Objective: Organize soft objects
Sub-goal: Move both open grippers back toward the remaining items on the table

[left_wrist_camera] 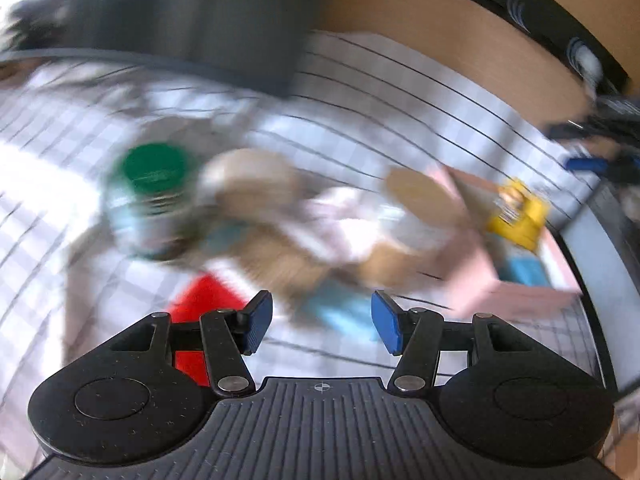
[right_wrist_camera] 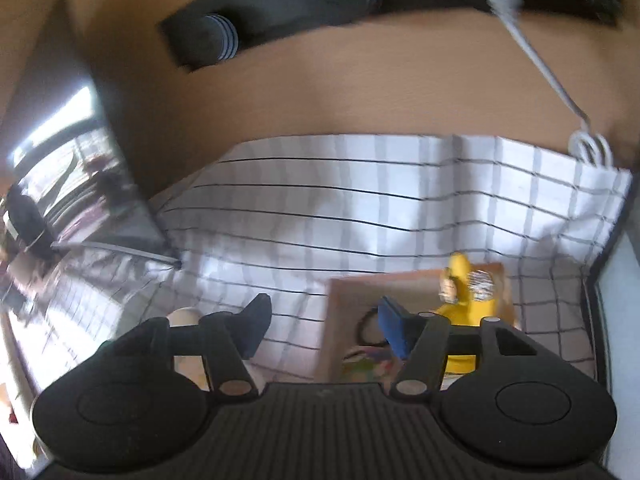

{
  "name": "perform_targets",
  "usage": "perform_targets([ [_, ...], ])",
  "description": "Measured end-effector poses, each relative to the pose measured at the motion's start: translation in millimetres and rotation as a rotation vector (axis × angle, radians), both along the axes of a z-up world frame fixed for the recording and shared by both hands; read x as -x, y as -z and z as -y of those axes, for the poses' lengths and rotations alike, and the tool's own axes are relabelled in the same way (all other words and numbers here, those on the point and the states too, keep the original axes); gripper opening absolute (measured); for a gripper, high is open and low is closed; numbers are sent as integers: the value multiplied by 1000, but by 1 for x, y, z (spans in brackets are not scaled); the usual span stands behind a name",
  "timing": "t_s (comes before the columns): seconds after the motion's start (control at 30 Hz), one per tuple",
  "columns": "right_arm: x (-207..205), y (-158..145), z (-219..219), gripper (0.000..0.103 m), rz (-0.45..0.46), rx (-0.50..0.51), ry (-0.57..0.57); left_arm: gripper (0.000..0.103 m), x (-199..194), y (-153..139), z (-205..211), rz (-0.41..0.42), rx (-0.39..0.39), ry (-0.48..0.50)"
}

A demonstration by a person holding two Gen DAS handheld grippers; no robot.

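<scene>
The left wrist view is badly blurred. My left gripper [left_wrist_camera: 323, 324] is open with nothing between its blue pads [left_wrist_camera: 386, 326]. Beyond it on the checked cloth [left_wrist_camera: 400, 92] lie a tan soft toy [left_wrist_camera: 256, 200], a light blue piece [left_wrist_camera: 340, 312] and a pink box [left_wrist_camera: 480, 276] holding a yellow soft toy [left_wrist_camera: 516, 216]. My right gripper [right_wrist_camera: 325, 330] is open and empty above the cloth [right_wrist_camera: 360, 208]. Behind its right finger sits the same box [right_wrist_camera: 400, 284], with the yellow toy [right_wrist_camera: 464, 292] inside.
A green-lidded jar [left_wrist_camera: 152, 184] and a red object [left_wrist_camera: 204, 308] sit left of the left gripper. A dark screen [right_wrist_camera: 80, 160] stands at the cloth's left edge. A white cable [right_wrist_camera: 532, 52] crosses the wooden table [right_wrist_camera: 320, 92]. A black loop [right_wrist_camera: 368, 332] lies in the box.
</scene>
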State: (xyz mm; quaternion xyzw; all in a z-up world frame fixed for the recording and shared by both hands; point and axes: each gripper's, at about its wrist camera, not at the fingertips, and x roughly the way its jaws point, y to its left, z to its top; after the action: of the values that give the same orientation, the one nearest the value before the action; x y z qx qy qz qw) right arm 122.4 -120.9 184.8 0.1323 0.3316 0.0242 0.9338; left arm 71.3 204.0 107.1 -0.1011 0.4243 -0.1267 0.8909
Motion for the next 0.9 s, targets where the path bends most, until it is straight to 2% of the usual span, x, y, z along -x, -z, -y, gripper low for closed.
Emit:
perform_targets([
  [0.1,0,-22,-38,66,29,31,-60,59,-5,-11,-44,38,-15,-76],
  [0.27,-11,-66,-108,75,106,60,-154,59,-16,-56,-105,166,-76,-126],
  [0.37,-20,-76,-148,76,116,86,-204,59,-21,-68,-127,201,-84,-115],
  [0.43,-25,-73,-170,76,99,103,-237,59,-21,-65,-133,191,-70,-34],
  [0.6,-14,-37,-194,76,23,157,-327,60,-26,-12,-103,47,-36,170],
  [0.77,25,19,-179,77,-49,293,-372,60,-35,35,-65,-49,-71,233],
  [0.9,45,66,-159,77,-161,297,-350,60,-46,54,-47,-83,-132,266],
])
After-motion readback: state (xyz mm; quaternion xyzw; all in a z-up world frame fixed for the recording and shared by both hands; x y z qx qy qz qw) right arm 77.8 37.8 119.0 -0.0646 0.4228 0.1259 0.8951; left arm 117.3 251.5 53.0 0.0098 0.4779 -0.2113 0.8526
